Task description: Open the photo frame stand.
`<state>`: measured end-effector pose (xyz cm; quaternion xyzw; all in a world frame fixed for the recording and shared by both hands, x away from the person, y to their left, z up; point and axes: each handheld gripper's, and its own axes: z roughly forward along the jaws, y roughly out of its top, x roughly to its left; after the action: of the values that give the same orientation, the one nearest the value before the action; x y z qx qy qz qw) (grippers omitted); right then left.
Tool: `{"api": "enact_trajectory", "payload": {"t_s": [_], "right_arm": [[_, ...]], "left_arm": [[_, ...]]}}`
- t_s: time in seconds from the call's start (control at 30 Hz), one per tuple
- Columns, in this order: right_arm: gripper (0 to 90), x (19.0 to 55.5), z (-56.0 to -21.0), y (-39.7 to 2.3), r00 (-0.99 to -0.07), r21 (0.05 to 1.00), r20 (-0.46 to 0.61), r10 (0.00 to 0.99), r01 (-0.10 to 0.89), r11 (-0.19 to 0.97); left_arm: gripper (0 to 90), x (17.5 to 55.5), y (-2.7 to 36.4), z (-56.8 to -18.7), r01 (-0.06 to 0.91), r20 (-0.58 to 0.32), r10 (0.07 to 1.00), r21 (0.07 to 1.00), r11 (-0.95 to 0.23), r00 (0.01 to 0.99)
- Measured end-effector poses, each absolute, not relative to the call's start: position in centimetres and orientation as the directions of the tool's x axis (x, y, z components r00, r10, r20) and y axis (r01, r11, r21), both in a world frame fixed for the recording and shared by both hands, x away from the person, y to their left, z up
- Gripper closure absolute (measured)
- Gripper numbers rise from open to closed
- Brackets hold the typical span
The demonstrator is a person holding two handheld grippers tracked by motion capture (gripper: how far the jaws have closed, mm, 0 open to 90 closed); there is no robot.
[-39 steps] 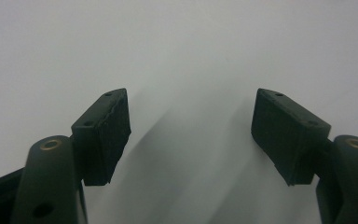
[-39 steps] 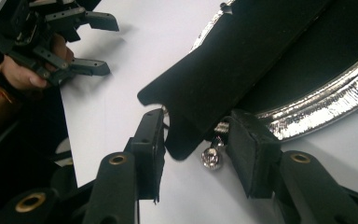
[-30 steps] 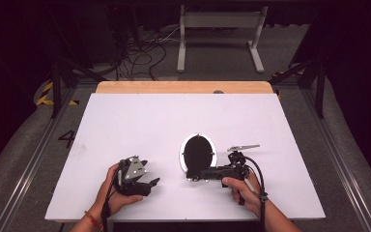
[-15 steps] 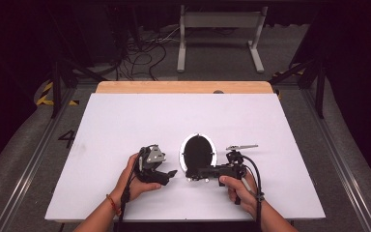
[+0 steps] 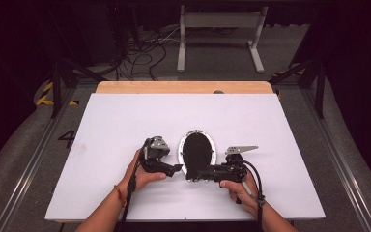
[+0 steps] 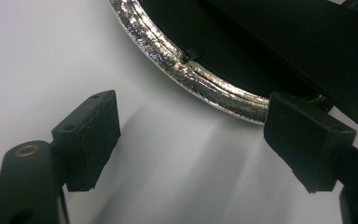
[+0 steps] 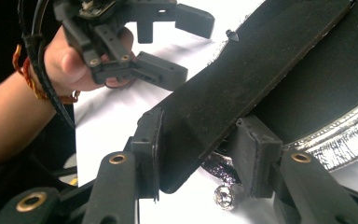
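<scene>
Two changes on your left: your left gripper (image 5: 174, 169) has slid rightward toward the oval picture frame (image 5: 197, 151) lying face-down mid-table, its empty jaws just opening wide beside the silver rim (image 6: 200, 81). Your right gripper (image 7: 200, 156) clamps the frame's black easel stand (image 7: 242, 79); the frame's front stays hidden.

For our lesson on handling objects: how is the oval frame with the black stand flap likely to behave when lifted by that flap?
The oval frame lies flat, so rolling seems unlikely. The flap looks flat and stiff in the right gripper, so it probably won't flop, though the frame may swing on it. Its shiny silver rim may be slippery.
</scene>
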<state>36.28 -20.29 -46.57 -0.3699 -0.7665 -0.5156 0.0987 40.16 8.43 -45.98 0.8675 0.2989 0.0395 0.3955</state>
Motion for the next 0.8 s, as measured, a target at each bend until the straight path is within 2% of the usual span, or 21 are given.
{"api": "enact_trajectory", "payload": {"t_s": [0.17,0.23,0.37,0.5,0.73,0.8], "right_arm": [[56.6,35.9,-46.3,-20.1,-0.747,0.751,0.472,0.468,0.618,0.230],[56.6,35.7,-46.2,-20.0,-0.767,0.769,0.440,0.468,0.591,0.245],[56.5,35.4,-46.0,-19.8,-0.792,0.787,0.395,0.466,0.553,0.273],[56.5,35.2,-45.9,-19.7,-0.816,0.806,0.356,0.456,0.515,0.292],[56.4,35.3,-45.9,-19.8,-0.822,0.812,0.354,0.445,0.507,0.289],[56.4,35.3,-45.9,-19.8,-0.820,0.811,0.360,0.444,0.511,0.284]], "left_arm": [[17.8,40.7,7.8,-46.0,0.472,-0.148,0.544,0.710,-0.522,0.826],[16.6,41.1,7.9,-46.1,0.492,-0.203,0.532,0.723,-0.484,0.822],[17.3,41.6,8.0,-46.0,0.483,-0.208,0.525,0.743,-0.463,0.825],[17.3,41.7,7.9,-46.2,0.496,-0.251,0.505,0.749,-0.439,0.826],[25.4,42.0,8.2,-46.3,0.495,-0.286,0.457,0.747,-0.444,0.842],[25.4,42.0,8.2,-46.5,0.501,-0.301,0.445,0.740,-0.448,0.843]]}}
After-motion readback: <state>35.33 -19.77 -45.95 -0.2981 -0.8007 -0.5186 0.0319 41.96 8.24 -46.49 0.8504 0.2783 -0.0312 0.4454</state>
